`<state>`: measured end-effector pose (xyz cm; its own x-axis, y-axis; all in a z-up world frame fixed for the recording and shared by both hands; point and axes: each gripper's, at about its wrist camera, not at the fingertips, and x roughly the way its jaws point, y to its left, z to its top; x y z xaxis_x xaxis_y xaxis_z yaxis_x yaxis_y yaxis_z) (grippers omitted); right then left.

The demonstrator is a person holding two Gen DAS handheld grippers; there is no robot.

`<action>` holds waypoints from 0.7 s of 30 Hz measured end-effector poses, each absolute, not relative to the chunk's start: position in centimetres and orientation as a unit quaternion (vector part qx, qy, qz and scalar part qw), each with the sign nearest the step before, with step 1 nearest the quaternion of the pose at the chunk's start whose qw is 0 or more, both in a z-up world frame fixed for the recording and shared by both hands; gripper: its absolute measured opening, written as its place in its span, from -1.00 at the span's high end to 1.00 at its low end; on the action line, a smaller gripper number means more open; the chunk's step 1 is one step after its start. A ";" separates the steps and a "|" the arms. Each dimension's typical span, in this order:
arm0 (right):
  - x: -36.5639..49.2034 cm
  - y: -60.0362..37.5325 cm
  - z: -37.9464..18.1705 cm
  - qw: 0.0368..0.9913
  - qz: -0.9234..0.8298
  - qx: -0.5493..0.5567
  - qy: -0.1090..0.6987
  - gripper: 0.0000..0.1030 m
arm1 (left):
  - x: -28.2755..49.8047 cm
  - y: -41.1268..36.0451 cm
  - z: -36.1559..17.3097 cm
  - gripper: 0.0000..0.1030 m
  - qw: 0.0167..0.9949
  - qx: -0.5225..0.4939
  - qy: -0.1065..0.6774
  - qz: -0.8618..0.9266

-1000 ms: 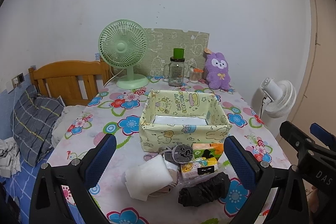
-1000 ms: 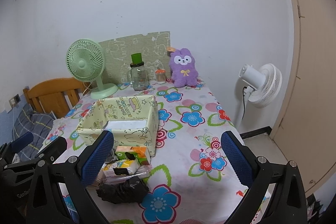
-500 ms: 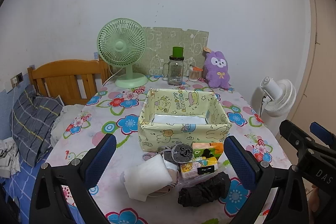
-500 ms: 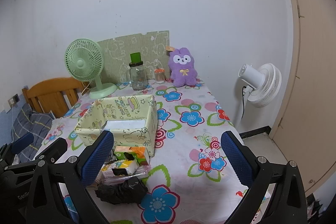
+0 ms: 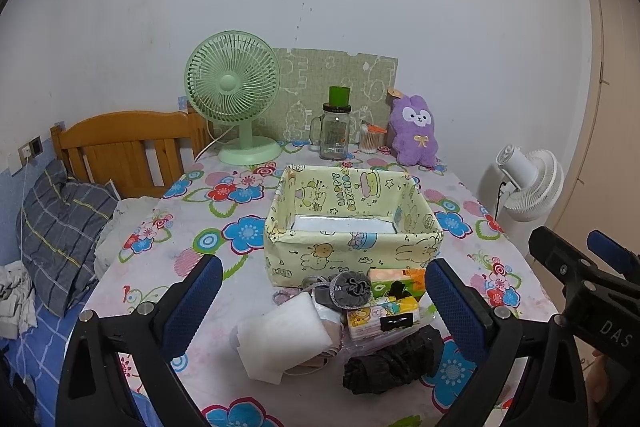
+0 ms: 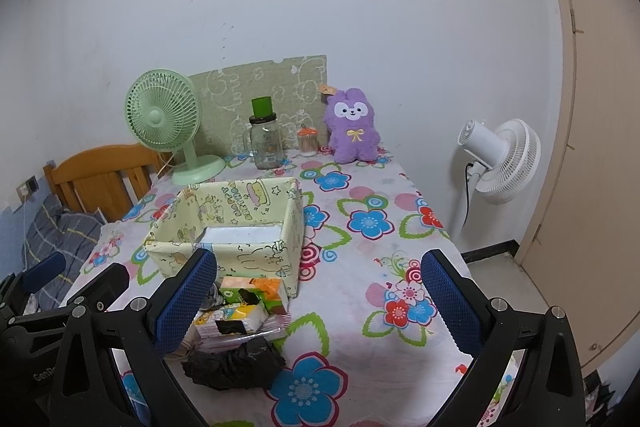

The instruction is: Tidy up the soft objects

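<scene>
- The left gripper (image 5: 322,301) is hovering with its blue-padded fingers spread wide, gripping nothing; between them a heap of soft things is lying just in front of the yellow fabric box (image 5: 352,227).
- The right gripper (image 6: 318,299) is likewise hanging wide apart and empty, off to the right of the box, over the flowered worktop (image 6: 372,227).
- In the heap, a white folded cloth (image 5: 282,337) is sitting at the left, a grey drawstring pouch (image 5: 344,291) is resting against the front wall of the box, colourful tissue packs (image 5: 384,307) are lying to the right of the pouch, and a crumpled black bag (image 5: 394,359) is lying nearest the camera, farthest from the box.
- Inside the box a flat white item (image 5: 340,225) is lying on the bottom.
- Behind the box, along the wall, a green desk fan (image 5: 234,95), a glass jar with a green lid (image 5: 336,131) and a purple plush rabbit (image 5: 414,131) are standing.
- Right of the box, beyond the worktop edge, a white floor fan (image 6: 500,159) is standing.
</scene>
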<state>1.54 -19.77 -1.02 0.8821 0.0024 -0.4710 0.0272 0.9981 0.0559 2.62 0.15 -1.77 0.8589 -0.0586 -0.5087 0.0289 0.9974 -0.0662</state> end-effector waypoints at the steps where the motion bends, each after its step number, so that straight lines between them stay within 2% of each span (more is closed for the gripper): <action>1: 1.6 -19.7 -1.1 0.970 -0.006 0.030 0.243 -0.99 | 2.6 0.2 -1.8 -0.95 0.964 -0.028 0.265 -0.024; 8: 1.8 -19.5 -1.3 0.971 -0.008 0.032 0.239 -0.98 | 2.9 0.3 -2.2 -0.90 0.963 -0.024 0.268 -0.025; 14: 2.1 -19.0 -2.1 0.969 -0.004 0.026 0.244 -0.93 | 3.3 0.4 -3.3 -0.73 0.958 -0.023 0.283 -0.031; 21: 2.6 -18.3 -3.5 0.967 0.013 0.025 0.253 -0.90 | 3.6 0.7 -4.9 -0.73 0.954 -0.027 0.295 -0.038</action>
